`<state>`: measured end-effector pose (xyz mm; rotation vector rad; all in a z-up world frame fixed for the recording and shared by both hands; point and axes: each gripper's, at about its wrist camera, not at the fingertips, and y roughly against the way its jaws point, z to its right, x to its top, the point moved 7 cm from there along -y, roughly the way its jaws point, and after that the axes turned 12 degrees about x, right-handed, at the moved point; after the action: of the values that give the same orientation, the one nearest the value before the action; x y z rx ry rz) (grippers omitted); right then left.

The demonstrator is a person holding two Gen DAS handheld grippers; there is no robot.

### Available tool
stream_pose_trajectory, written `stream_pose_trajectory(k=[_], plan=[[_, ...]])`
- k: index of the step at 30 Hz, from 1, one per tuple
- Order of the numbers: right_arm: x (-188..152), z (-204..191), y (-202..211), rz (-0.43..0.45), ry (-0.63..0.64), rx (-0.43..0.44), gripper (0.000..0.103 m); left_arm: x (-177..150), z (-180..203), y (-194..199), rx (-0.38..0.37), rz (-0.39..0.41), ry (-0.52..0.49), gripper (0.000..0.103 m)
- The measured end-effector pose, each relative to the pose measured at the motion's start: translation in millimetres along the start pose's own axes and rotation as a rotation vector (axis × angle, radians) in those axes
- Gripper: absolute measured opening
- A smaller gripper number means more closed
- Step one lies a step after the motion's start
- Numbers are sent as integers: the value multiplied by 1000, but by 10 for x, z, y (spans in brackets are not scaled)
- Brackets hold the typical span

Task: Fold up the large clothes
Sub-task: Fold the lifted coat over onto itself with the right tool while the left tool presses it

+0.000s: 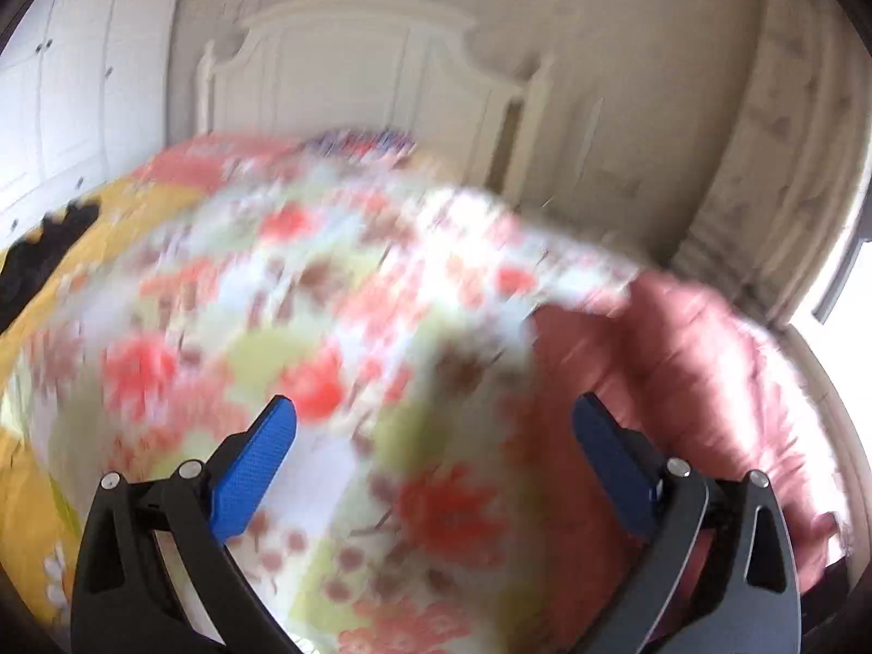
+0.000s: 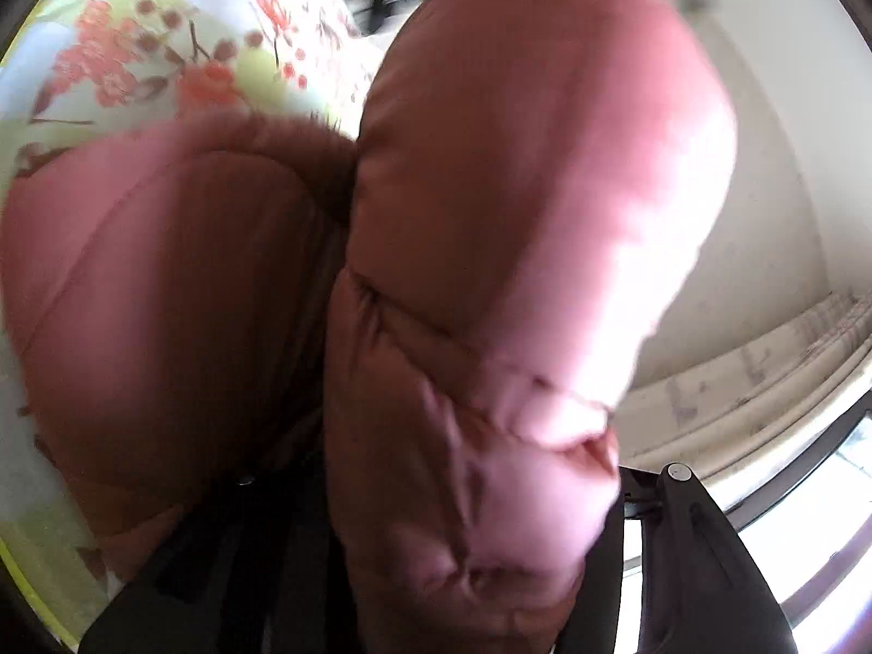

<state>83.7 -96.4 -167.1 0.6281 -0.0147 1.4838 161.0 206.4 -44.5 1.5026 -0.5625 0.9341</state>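
We are seeing the pink puffer jacket (image 2: 490,229) pressing right up against the right gripper (image 2: 545,572), its padded length running up and away from the jaws; whether they are pinching it we cannot tell, the fabric hiding them. The left gripper (image 1: 433,436), gaping wide and empty, is hovering over the floral bedspread (image 1: 283,327), the jacket (image 1: 681,359) lying to its right on the bed, looking quilted, glossy, bulky

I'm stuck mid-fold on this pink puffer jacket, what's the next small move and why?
Probably bring the open left gripper across to grab the pink jacket. It holds nothing, while the jacket bunches over the right gripper; whether that one grips it is hidden.
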Motion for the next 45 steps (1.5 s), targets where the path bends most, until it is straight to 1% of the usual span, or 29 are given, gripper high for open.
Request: stream_pose_trajectory(k=[2, 5, 8, 10, 12, 14, 16, 17, 18, 19, 20, 22, 23, 24, 25, 26, 28, 31, 33, 34, 35, 37, 38, 39, 40, 41, 42, 44, 45], plan=[[-51, 43, 128, 68, -32, -7, 46, 207, 247, 201, -60, 59, -67, 101], [-188, 119, 288, 146, -50, -42, 45, 398, 628, 349, -107, 100, -148, 101], [-307, 125, 274, 159, -39, -65, 45, 522, 1121, 391, -197, 87, -226, 101], [-354, 145, 294, 176, -45, -70, 45, 558, 1383, 358, -215, 61, -273, 101], [-223, 159, 223, 196, -50, -68, 45, 539, 1676, 240, -193, 27, -366, 101], [-259, 141, 198, 202, -27, -65, 46, 419, 1911, 6, -144, -17, -487, 101], [-300, 87, 182, 190, 12, -64, 46, 67, 2038, -407, -39, -131, -634, 101], [-320, 76, 165, 184, 21, -56, 48, -106, 2055, -583, -2, -152, -683, 101], [-357, 85, 148, 171, 19, -38, 50, -251, 2066, -685, -9, -134, -698, 101], [-420, 109, 140, 159, 20, -10, 50, -353, 2028, -773, -57, -103, -646, 101], [-445, 126, 162, 150, 24, 21, 52, -401, 1956, -827, -82, -108, -589, 101], [-555, 228, 256, 138, 15, 97, 59, -423, 1782, -843, -102, -98, -492, 101], [-604, 293, 328, 151, -11, 130, 70, -424, 1723, -821, -100, -79, -467, 101], [-683, 392, 445, 179, -74, 211, 75, -427, 1665, -792, -102, -53, -439, 101], [-770, 513, 545, 202, -160, 305, 75, -430, 1639, -769, -109, -37, -424, 101], [-840, 623, 602, 217, -234, 371, 75, -428, 1607, -758, -119, -19, -407, 101], [-979, 979, 724, 291, -447, 490, 74, -431, 1569, -728, -125, -4, -383, 101], [-1125, 1520, 669, 349, -742, 572, 72, -389, 1575, -661, -107, 25, -383, 101], [-1060, 1719, 632, 318, -867, 566, 72, -366, 1581, -585, -101, 41, -382, 101], [-1006, 1755, 543, 289, -892, 559, 72, -354, 1593, -617, -103, 40, -381, 101], [-927, 1723, 469, 273, -896, 563, 72, -355, 1592, -612, -106, 37, -379, 101], [-751, 1420, 318, 217, -842, 618, 72, -324, 1582, -621, -124, 14, -385, 101], [-689, 1223, 221, 155, -789, 657, 73, -283, 1563, -592, -129, 6, -396, 101], [-647, 1022, 86, 80, -707, 677, 74, -211, 1519, -539, -109, -1, -400, 101], [-675, 821, 74, 53, -603, 605, 74, -143, 1469, -496, -74, -1, -395, 101], [-678, 668, 108, 87, -473, 484, 74, -27, 1400, -391, -12, 9, -383, 101], [-701, 612, 119, 104, -429, 439, 74, 97, 1350, -247, 28, 25, -362, 101], [-736, 674, 85, 102, -464, 463, 74, 265, 1340, 11, 9, 39, -308, 101], [-742, 711, 51, 97, -473, 476, 74, 340, 1398, 182, -47, 40, -281, 101]])
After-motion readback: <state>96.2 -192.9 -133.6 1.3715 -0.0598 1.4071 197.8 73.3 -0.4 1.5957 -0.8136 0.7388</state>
